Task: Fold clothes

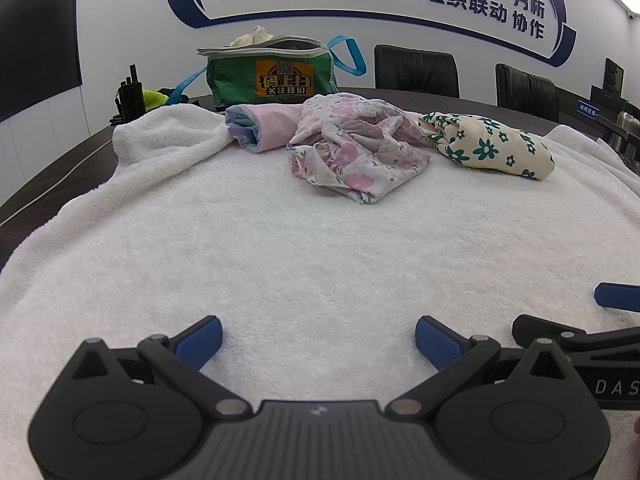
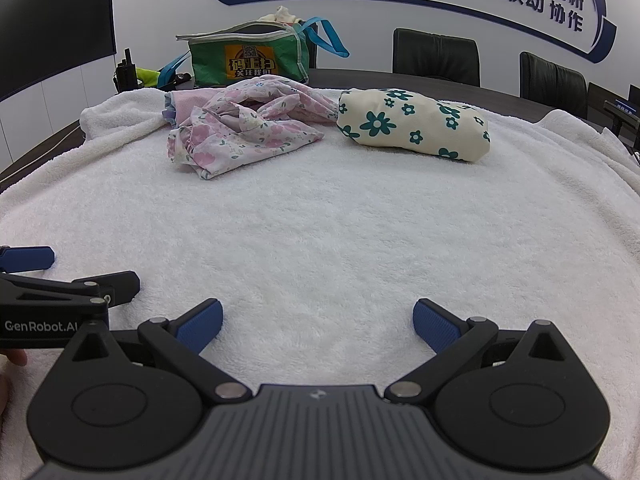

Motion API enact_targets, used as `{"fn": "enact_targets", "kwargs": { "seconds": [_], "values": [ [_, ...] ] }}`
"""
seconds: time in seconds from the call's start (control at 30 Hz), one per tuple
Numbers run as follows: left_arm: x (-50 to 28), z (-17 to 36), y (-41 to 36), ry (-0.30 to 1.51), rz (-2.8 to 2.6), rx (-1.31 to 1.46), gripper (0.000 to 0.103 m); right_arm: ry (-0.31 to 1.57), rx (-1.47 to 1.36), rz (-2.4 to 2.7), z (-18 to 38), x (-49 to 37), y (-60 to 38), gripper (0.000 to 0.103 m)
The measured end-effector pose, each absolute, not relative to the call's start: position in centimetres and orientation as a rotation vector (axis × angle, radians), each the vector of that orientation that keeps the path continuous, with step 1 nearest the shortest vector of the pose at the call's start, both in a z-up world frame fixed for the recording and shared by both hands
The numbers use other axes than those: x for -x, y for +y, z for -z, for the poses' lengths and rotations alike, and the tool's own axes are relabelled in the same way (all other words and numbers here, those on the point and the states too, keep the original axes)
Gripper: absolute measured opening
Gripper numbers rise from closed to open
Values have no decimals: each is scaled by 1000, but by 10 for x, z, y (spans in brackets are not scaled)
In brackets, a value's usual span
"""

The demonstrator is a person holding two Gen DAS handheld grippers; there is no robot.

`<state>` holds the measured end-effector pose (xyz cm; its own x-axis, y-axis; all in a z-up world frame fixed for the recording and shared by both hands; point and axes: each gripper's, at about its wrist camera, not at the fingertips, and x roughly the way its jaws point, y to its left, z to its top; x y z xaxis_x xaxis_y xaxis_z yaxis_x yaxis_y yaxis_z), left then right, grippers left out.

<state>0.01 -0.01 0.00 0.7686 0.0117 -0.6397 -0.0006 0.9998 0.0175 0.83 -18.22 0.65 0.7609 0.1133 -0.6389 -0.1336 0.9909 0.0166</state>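
Note:
A crumpled pink floral garment (image 1: 356,148) (image 2: 248,128) lies on the far part of the white towel (image 1: 280,248) (image 2: 320,232). To its right sits a folded cream cloth with green flowers (image 1: 492,146) (image 2: 412,124). A rolled pink and blue piece (image 1: 260,128) (image 2: 176,106) lies at its left. My left gripper (image 1: 318,338) stands open over bare towel, well short of the clothes. My right gripper (image 2: 318,324) is open too, beside the left one, nothing between its blue pads. Each gripper shows at the edge of the other's view.
A green zip bag (image 1: 272,76) (image 2: 248,60) with blue straps stands behind the clothes on the dark table (image 1: 48,176). Black radios (image 1: 130,98) stand at the back left. Black chairs (image 1: 416,70) (image 2: 436,56) line the far side under a lettered wall.

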Motion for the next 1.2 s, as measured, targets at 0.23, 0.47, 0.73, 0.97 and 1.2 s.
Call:
{"fn": "enact_targets", "kwargs": {
  "seconds": [0.23, 0.47, 0.73, 0.97, 1.2],
  "values": [
    [0, 0, 0, 694, -7, -17, 103, 693, 31, -134, -7, -8, -182, 102],
    [-1, 0, 0, 694, -7, -16, 103, 693, 31, -134, -6, -8, -182, 102],
    [0, 0, 0, 694, -7, -17, 103, 693, 31, -134, -6, -8, -182, 102],
    [-1, 0, 0, 694, -7, -15, 103, 693, 31, -134, -6, -8, -182, 102],
    [-2, 1, 0, 695, -7, -14, 103, 694, 31, -134, -6, -11, -182, 102]
  ]
}}
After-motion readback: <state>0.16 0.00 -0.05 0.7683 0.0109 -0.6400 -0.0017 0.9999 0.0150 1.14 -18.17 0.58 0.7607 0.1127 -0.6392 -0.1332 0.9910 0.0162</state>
